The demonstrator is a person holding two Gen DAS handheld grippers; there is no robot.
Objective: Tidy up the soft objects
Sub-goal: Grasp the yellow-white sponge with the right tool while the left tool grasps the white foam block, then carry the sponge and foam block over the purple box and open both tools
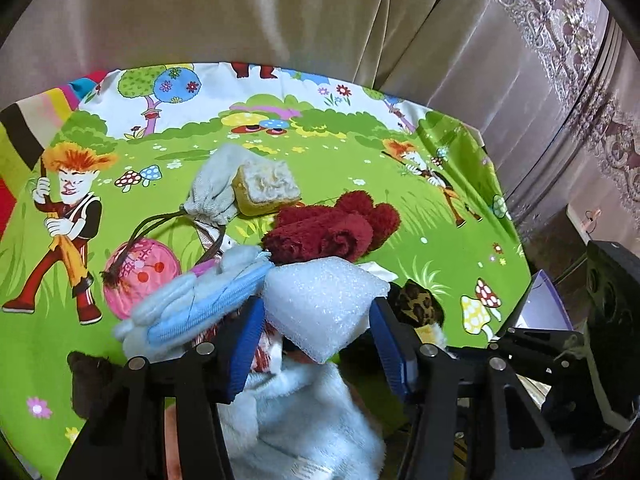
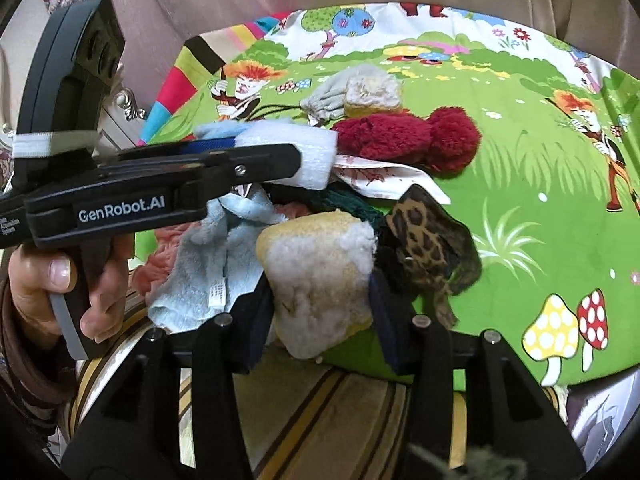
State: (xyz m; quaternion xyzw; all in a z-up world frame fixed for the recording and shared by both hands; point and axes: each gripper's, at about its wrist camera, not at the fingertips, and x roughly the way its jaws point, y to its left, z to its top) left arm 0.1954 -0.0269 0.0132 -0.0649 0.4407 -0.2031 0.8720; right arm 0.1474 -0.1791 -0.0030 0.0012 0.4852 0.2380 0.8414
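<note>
White foam block (image 1: 324,304) clamped in L jaws, yellow sponge (image 2: 320,276) clamped in R jaws.

A cartoon-print cloth (image 1: 360,208) covered the surface; a rolled red towel (image 1: 320,236) lay on it, a grey drawstring pouch (image 1: 212,192) just behind.

Soft pile (image 2: 248,232) crowds the near edge; bare cloth (image 2: 540,152) right of the red towel (image 2: 404,136) lies open.
</note>
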